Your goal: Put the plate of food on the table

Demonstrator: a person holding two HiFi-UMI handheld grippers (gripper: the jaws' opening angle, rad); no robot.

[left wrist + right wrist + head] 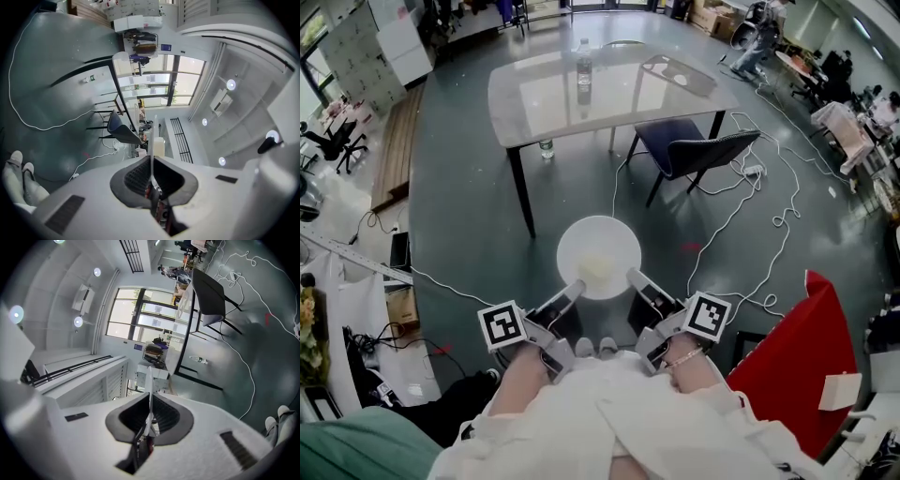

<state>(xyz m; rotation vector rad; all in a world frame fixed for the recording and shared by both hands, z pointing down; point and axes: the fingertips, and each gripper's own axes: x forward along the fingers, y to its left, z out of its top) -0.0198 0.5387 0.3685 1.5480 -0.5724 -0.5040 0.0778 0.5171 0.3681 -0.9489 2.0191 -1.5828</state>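
Keeping the white plate (600, 239) level looks key: left gripper (575, 287) and right gripper (634, 278) each pinch its near rim. Step steadily, lowering both together onto the table (628, 94).

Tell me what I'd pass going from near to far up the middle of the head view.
Person's shoes → plate of food → glossy table → water bottle standing on that table.
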